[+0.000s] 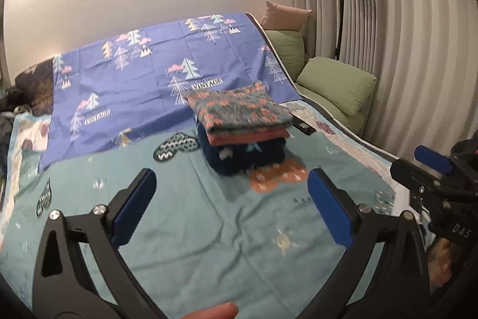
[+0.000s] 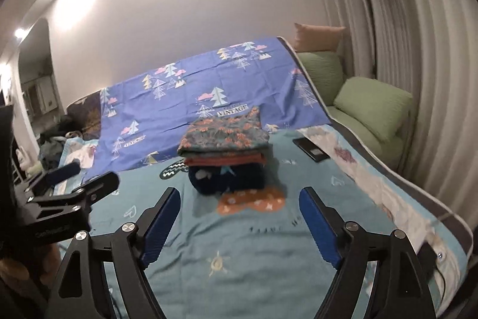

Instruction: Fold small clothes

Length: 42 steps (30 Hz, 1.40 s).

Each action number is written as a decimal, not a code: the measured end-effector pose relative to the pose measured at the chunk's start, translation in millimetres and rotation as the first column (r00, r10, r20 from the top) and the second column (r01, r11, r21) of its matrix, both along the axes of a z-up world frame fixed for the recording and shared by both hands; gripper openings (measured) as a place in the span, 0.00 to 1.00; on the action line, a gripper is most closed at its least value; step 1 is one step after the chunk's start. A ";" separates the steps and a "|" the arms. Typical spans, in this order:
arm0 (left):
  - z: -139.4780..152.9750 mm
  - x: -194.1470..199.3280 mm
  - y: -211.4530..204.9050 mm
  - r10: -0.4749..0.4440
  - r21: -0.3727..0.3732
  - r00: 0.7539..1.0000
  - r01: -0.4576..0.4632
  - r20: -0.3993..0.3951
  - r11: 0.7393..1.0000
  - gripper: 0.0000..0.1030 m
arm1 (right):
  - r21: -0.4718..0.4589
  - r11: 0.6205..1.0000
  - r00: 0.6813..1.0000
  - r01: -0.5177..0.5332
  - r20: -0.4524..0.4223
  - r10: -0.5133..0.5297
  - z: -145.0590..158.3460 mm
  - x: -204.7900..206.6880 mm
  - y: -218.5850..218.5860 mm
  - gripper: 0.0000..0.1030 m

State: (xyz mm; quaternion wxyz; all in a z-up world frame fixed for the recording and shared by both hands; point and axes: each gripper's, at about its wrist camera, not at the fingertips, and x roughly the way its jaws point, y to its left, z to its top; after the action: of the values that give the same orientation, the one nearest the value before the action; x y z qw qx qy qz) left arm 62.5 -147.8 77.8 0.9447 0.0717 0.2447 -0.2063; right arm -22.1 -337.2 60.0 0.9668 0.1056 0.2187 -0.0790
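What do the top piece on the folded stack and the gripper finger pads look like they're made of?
Top floral garment: looks like thin matte woven or knit cloth; its edges sag softly over the stack. Left gripper's finger pads: blue, apparently ribbed rubber or soft plastic with a faint sheen, set on black rigid arms, likely plastic or metal. Blur leaves the texture uncertain.

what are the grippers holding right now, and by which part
Nothing. The left gripper and right gripper are both open and empty, short of the stack of folded clothes.

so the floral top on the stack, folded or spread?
Folded. The floral top lies as a compact rectangle on the stack, layered edges showing in front.
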 end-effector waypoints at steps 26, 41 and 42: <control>-17.2 -70.4 41.9 0.101 0.023 0.994 -0.102 0.046 0.994 0.98 | -0.063 0.998 0.997 -0.006 -0.076 0.001 -15.5 -41.3 60.7 0.82; -30.3 -58.6 50.3 0.128 0.024 0.992 -0.128 0.010 0.992 0.98 | -0.078 0.997 0.995 -0.004 -0.102 -0.004 -22.5 -36.6 65.1 0.82; -30.3 -58.3 50.2 0.125 0.022 0.992 -0.125 0.008 0.992 0.98 | -0.077 0.997 0.995 -0.004 -0.103 -0.004 -22.5 -36.6 65.1 0.82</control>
State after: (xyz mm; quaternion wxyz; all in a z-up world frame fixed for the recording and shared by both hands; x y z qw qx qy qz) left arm 4.2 -97.6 47.5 0.9556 0.0677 0.2482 -0.1438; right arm -58.7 -272.1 37.4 0.9576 0.0638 0.2650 -0.0928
